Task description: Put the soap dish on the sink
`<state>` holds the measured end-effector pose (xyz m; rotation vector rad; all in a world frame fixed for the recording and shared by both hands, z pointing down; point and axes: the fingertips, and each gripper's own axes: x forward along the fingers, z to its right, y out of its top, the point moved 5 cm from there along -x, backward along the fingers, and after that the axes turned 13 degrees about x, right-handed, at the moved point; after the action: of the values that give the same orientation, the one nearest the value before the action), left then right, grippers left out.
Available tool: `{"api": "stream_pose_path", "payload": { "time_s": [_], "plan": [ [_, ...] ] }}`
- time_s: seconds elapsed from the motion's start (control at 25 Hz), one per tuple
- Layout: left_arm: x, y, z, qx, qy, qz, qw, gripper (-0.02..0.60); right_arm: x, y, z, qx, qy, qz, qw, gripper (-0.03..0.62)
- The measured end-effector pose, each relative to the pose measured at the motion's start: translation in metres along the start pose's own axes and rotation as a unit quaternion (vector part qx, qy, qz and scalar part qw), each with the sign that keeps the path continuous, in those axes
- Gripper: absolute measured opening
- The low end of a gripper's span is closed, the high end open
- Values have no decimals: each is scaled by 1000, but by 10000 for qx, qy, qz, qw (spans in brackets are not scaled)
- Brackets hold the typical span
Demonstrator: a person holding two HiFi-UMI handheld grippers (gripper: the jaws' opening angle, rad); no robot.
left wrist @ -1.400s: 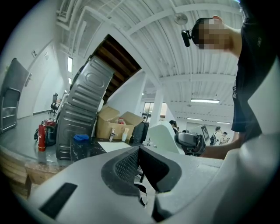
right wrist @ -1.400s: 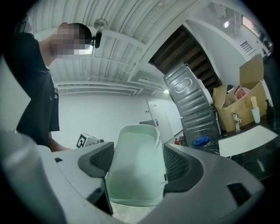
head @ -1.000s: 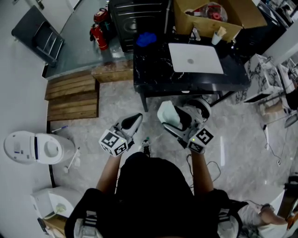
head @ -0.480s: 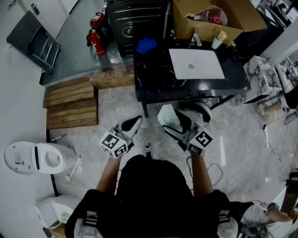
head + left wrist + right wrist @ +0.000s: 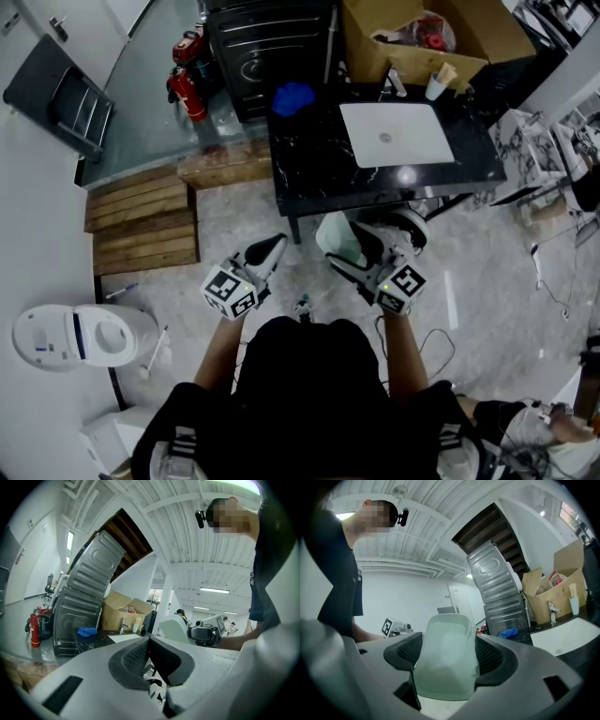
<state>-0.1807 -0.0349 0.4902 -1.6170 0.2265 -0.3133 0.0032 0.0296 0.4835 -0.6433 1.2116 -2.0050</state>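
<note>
A black marble desk stands on a pale tiled floor, ahead of both claws and well apart from them. A white rectangular sink is set in the desk top, ahead of the right claw. A blue cloth lies on the desk ahead of the left claw.

Both claws are held side by side over the floor, pointing toward the desk.

- Left claw: jaws pressed together, nothing between them.
- Right claw: jaws clamped on the pale green soap dish, which stands on edge and projects past the jaw tips.

A cardboard box beyond the sink holds red and clear clutter.
</note>
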Motion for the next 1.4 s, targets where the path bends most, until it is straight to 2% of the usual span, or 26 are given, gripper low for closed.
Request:
{"api": "stream_pose_path", "payload": {
  "time_s": [0.6, 1.12, 1.4],
  "plan": [
    [15, -9, -25, -120, 109, -72, 9998, -2, 18, 4, 30, 149, -4, -74, 9999, 345],
    [82, 2, -56, -144, 645, -80, 9978, -2, 39, 41, 111, 73, 479, -469, 9977, 345],
    [107, 6, -61, -188, 984, -133, 9949, -2, 44, 56, 142, 200, 764, -695, 9944, 345]
  ]
}}
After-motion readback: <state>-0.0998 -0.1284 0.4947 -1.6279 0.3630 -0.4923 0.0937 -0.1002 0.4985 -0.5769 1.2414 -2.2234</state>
